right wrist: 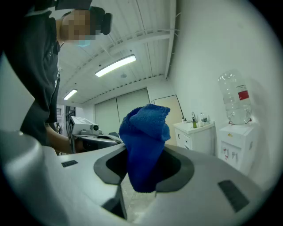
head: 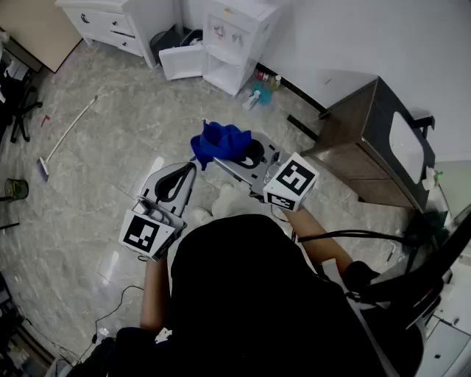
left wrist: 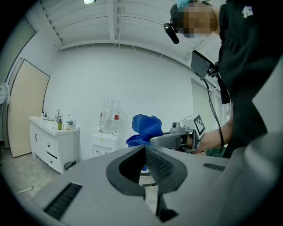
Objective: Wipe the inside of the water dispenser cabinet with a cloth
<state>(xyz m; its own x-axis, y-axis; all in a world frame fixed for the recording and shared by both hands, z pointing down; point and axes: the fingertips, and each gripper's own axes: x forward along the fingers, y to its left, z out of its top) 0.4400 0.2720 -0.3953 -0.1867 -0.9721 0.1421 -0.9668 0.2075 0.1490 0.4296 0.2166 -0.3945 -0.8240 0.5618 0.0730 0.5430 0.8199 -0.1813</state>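
A bunched blue cloth [head: 220,142] sticks up from my right gripper [head: 215,160], which is shut on it and held level over the floor. In the right gripper view the cloth [right wrist: 146,141] fills the gap between the jaws of the right gripper [right wrist: 142,174]. My left gripper [head: 188,171] is beside it on the left, shut and holding nothing; its pads meet in the left gripper view [left wrist: 145,150]. The white water dispenser [head: 237,40] stands against the far wall with its cabinet door [head: 181,62] swung open. Its bottle [left wrist: 109,115] shows ahead.
A white drawer unit [head: 112,20] stands left of the dispenser. A steel cabinet [head: 372,140] is at the right. A long-handled mop [head: 65,138] lies on the marble floor at the left. Small bottles [head: 259,92] sit on the floor by the dispenser.
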